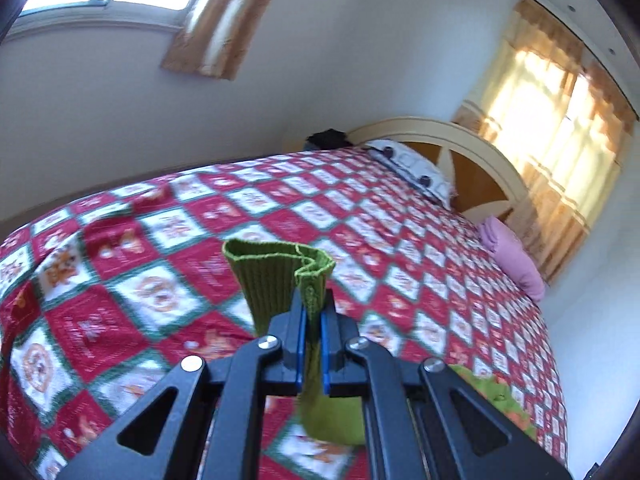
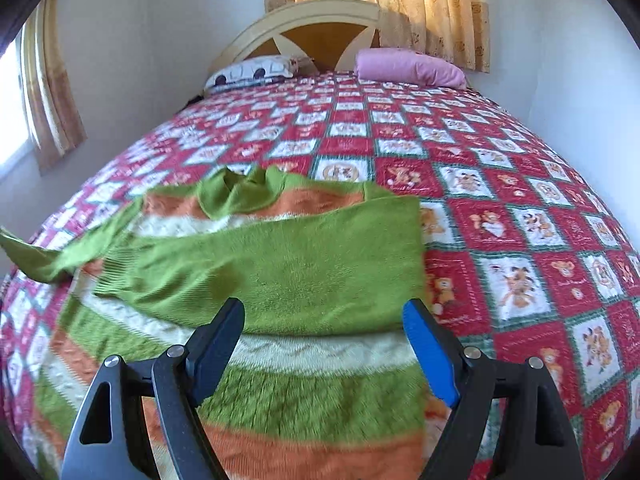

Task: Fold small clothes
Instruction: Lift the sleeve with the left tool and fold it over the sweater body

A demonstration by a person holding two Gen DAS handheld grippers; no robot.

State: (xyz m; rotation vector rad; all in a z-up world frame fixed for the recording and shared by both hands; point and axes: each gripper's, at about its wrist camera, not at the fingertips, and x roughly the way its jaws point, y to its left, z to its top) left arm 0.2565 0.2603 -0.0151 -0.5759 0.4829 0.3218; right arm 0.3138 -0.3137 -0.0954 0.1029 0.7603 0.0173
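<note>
A small green, orange and white striped sweater lies on the bed. One green sleeve is folded across its body. The other sleeve trails off to the left. My right gripper is open and empty just above the folded sleeve's near edge. My left gripper is shut on the green ribbed cuff of a sleeve and holds it up above the bed. A bit of the sweater shows at the lower right of the left wrist view.
The bed has a red, white and green checked quilt. A patterned pillow and a pink pillow lie by the headboard. Walls and curtained windows surround the bed.
</note>
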